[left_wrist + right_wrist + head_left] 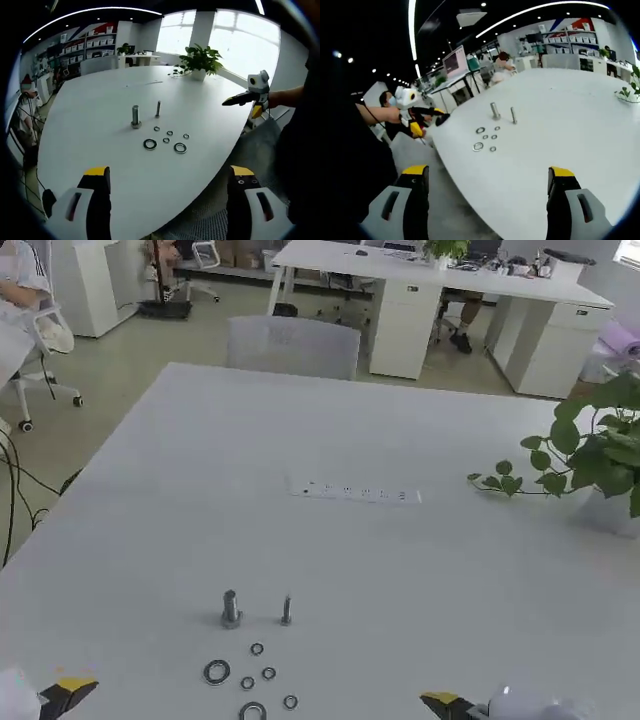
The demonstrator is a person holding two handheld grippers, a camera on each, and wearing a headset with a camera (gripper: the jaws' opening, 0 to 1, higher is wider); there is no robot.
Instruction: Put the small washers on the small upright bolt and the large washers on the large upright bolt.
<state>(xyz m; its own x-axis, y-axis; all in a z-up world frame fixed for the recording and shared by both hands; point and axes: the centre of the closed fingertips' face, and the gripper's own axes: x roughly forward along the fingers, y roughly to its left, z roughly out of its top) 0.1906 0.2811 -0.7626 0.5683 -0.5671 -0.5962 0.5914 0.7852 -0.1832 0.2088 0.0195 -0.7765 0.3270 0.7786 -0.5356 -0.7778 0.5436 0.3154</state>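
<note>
Two bolts stand upright near the table's front edge: the large bolt (230,608) (135,116) (494,110) and, to its right, the thinner small bolt (286,611) (158,109) (513,115). Just in front of them lie loose washers: two large washers (216,672) (150,144) (480,130) and several small washers (268,673) (170,133) (494,136). My left gripper (68,690) (170,172) is open and empty at the front left corner. My right gripper (443,703) (487,172) is open and empty at the front right, short of the washers.
A white power strip (355,492) lies at mid-table. A potted plant (600,455) stands at the right edge. A grey chair (292,345) is pushed in at the far side. The white table (400,580) is bare around the bolts.
</note>
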